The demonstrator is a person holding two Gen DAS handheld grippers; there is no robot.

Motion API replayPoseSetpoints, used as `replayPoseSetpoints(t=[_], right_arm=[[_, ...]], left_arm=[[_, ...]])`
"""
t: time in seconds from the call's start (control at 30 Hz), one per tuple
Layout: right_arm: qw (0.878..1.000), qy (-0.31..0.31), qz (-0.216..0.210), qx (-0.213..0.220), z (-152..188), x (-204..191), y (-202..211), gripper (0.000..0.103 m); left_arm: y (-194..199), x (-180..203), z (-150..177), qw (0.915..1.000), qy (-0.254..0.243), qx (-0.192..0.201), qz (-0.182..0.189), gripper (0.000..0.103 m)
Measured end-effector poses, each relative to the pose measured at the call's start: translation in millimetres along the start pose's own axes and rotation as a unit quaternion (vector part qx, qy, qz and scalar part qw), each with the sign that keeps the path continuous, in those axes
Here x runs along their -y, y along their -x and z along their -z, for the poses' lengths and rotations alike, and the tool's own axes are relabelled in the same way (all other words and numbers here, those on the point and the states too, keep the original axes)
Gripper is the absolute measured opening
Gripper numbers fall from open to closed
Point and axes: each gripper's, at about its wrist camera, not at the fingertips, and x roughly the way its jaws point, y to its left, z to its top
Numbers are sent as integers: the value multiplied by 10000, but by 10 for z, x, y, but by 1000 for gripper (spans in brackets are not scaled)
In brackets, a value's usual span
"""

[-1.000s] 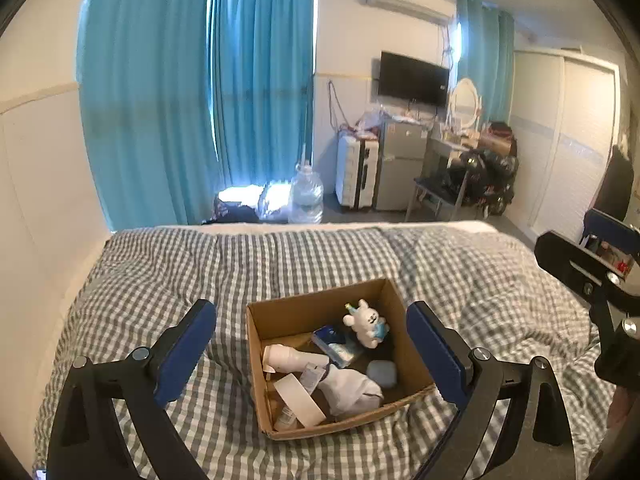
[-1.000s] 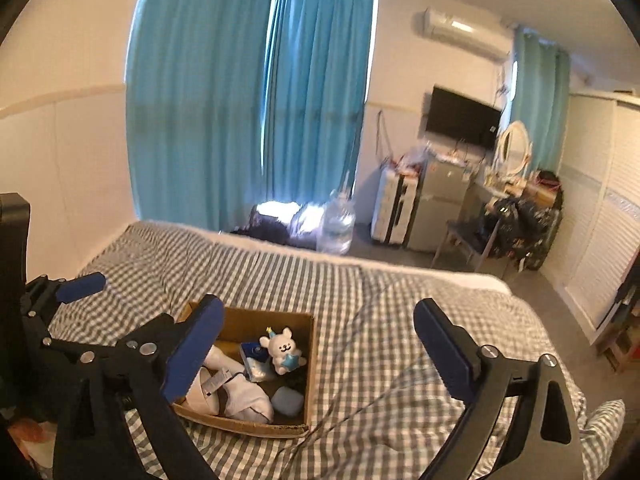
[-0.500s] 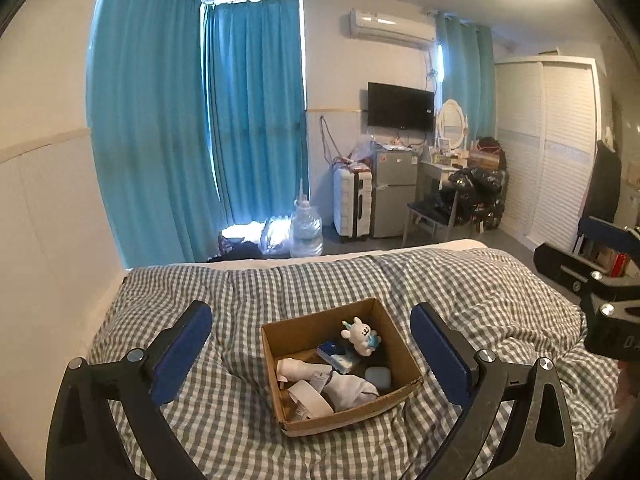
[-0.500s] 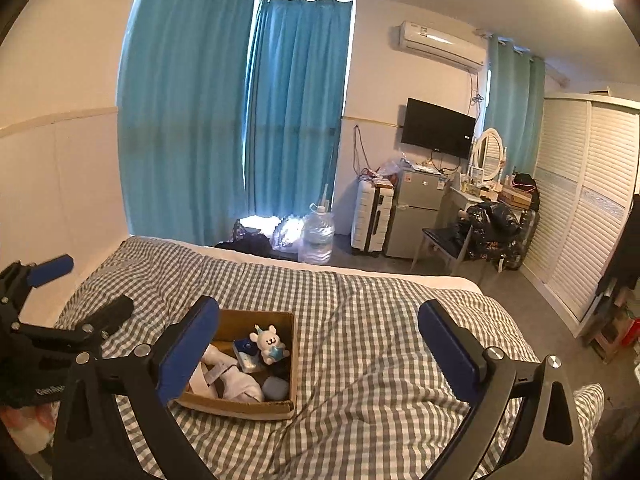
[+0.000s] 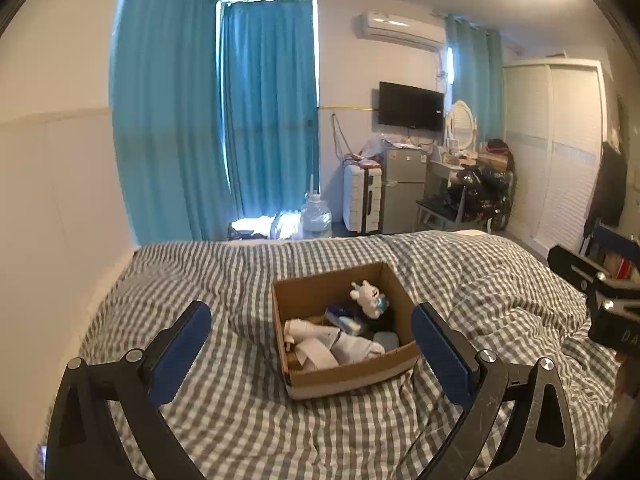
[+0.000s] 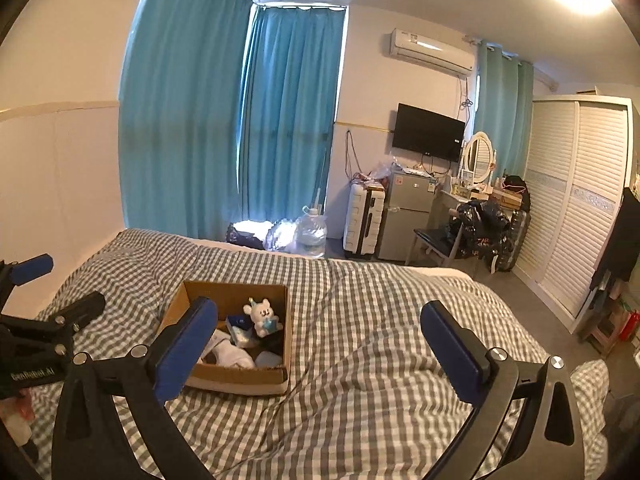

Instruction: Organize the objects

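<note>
The left gripper (image 5: pixel 310 340) is spread wide with nothing between its blue pads (image 5: pixel 182 350), held above the checked bedcover (image 5: pixel 224 408). The right gripper (image 6: pixel 316 340) is equally wide and empty, also over the bedcover, and shows at the right edge of the left wrist view. Ahead of the left gripper, toward the middle of the bed, sits an open cardboard box (image 5: pixel 352 378); in the right wrist view the box lies left of centre, partly behind that gripper's left pad. Inside the box, a small white plush bear (image 5: pixel 368 292) stands upright near the far wall, with a blue packet (image 5: pixel 344 318) beside it, white crumpled cloth (image 5: pixel 340 350) toward the near wall and a pale blue case (image 5: pixel 386 340) by the right wall.
</note>
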Motion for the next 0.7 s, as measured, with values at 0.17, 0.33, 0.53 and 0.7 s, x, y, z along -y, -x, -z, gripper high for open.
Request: replayPoseSetpoints(t=[0.17, 0.33, 0.53, 0.7], right_arm=[[9998, -80, 25, 188, 365, -101, -24, 102], [9995, -262, -87, 124, 575, -103, -119, 102], [9997, -254, -16, 11, 720, -96, -213, 102], [9994, -326, -34, -105, 795, -88, -281, 102]], left_arm=[[-38, -72, 157, 9997, 215, -52, 74, 103], [-19, -47, 311, 9998, 196, 66, -55, 103], [-66, -17, 380, 9997, 99, 44, -201, 103], [-81, -31, 404, 9993, 128, 9, -345, 103]])
